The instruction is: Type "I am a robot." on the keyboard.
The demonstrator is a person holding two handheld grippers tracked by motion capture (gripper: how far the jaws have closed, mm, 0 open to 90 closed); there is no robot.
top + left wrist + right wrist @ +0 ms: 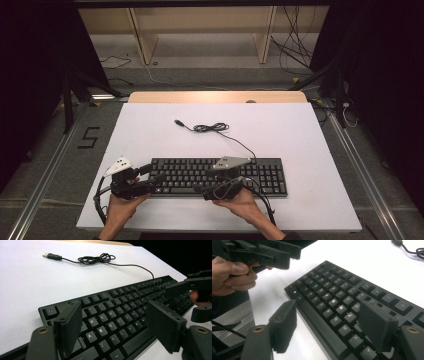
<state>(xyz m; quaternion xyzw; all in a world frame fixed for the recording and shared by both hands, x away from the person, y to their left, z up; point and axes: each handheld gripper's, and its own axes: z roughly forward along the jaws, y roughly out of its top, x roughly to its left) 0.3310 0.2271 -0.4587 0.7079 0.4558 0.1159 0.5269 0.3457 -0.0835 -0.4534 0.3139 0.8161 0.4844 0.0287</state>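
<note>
1. Keyboard (218,176) is seen in the high view lying flat near the person's edge of the white table (300,140), its cable (212,128) running back to a loose coil and a free USB plug (178,121). The left gripper (150,175) is held over the keyboard's left end and the right gripper (212,182) over its front edge, near the middle. That 1 at each place suggests the keys are being worked from both sides, though this is a judgement.

2. In the left gripper view, the left gripper (116,325) is shown with jaws spread wide and nothing between them; the letter keys from A to V lie beneath the gap, untouched. The key legends, unreadable from above, are made plain here, and the unplugged connector (51,256) is seen clearly. The right gripper (183,288) appears farther off, hovering above the keys.

3. In the right gripper view, the right gripper (327,323) is shown wide open and empty, poised over the middle letter keys near the front edge of the keyboard (342,302). The clearance between pads and keys, hard to judge from above, is revealed here. The left gripper (295,253) is seen beyond, held in a hand (229,275) off the keyboard's far end.
</note>
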